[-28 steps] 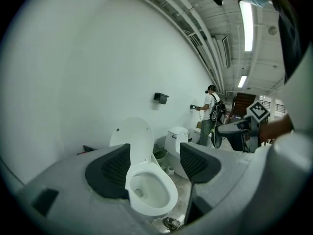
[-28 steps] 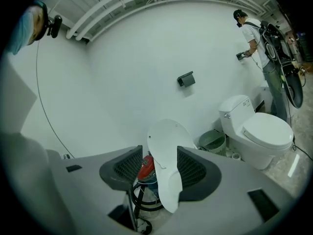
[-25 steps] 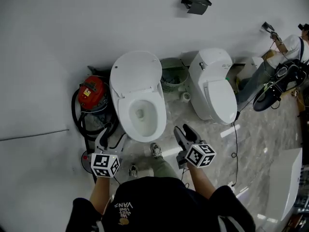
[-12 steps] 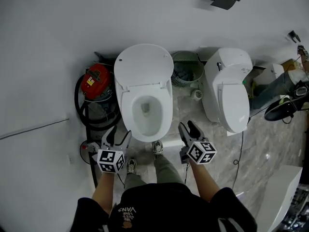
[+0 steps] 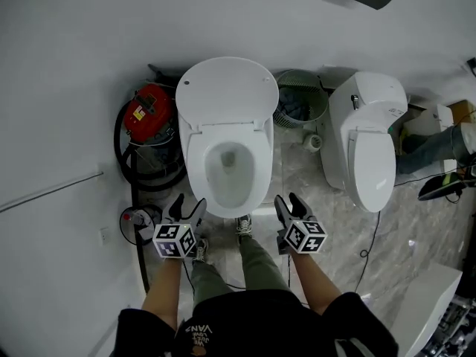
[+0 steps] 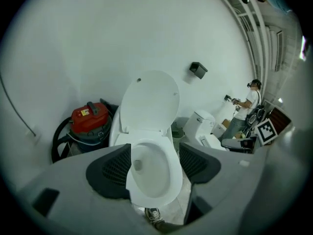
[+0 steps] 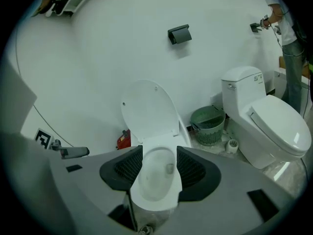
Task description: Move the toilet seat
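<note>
Toilet seat (image 5: 195,166) not yet touched; both claws spread, nothing btwn jaws.
Left gripper (image 5: 188,203) (jaws just opened a bit further) & right gripper (image 5: 288,199) hover near front of bowl (image 5: 227,181), apart from it. Seat: white glossy oval ring, seems flat on bowl, lid (image 5: 227,88) up vs wall (image 5: 74,50). Prob. rigid plastic, light, slick, hinged at rear; best pinched at front edge, eased not dropped.

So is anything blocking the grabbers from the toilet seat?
No, nothing visible. The left gripper, whose jaws have just been opening wider, and the right gripper are both open and empty near the bowl's front. The raised toilet seat stands behind the open bowl.
</note>
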Demonstrator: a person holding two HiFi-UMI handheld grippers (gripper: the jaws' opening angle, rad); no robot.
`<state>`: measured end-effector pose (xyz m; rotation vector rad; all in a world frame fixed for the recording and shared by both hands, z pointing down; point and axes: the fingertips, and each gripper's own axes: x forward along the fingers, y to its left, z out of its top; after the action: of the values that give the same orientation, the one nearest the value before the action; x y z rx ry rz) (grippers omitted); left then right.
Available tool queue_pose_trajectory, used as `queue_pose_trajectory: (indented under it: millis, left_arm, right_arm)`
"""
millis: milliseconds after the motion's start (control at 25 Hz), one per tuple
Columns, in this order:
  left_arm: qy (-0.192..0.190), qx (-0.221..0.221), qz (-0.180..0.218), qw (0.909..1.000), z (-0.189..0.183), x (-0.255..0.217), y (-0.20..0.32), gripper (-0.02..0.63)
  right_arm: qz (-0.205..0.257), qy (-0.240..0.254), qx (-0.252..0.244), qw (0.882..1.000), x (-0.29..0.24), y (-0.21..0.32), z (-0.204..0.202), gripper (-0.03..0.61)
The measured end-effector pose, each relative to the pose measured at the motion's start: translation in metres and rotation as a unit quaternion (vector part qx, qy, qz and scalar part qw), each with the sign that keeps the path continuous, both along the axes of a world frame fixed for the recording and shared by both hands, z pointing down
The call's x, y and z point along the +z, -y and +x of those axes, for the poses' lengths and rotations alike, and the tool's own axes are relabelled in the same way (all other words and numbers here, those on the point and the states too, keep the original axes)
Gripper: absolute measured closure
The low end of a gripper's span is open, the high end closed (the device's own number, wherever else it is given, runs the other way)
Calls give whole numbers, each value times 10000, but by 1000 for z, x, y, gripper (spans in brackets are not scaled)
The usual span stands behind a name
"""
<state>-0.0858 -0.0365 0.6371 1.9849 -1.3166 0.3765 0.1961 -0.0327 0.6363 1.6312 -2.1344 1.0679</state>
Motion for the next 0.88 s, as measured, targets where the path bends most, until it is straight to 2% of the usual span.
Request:
queue_pose_trajectory:
  millis: [240, 360, 760, 880]
  left_arm:
    - [-8, -124, -659, 9977, 6, 63, -8, 252]
    - [-51, -157, -952, 9953, 6, 93, -11, 249]
    - [-64, -475, -1756, 9833, 0, 177, -26, 235]
    - [-54, -588, -1870, 9806, -5, 198, -27, 235]
  right_arm:
    - [-402, -238, -128, 9988, 56, 8, 11, 354]
    - [-604, -336, -220, 9974, 81, 14, 12, 345]
    - [-1391, -130, -432, 9893, 165, 5, 11, 308]
    - [-1580, 50, -228, 9872, 188, -3, 13, 307]
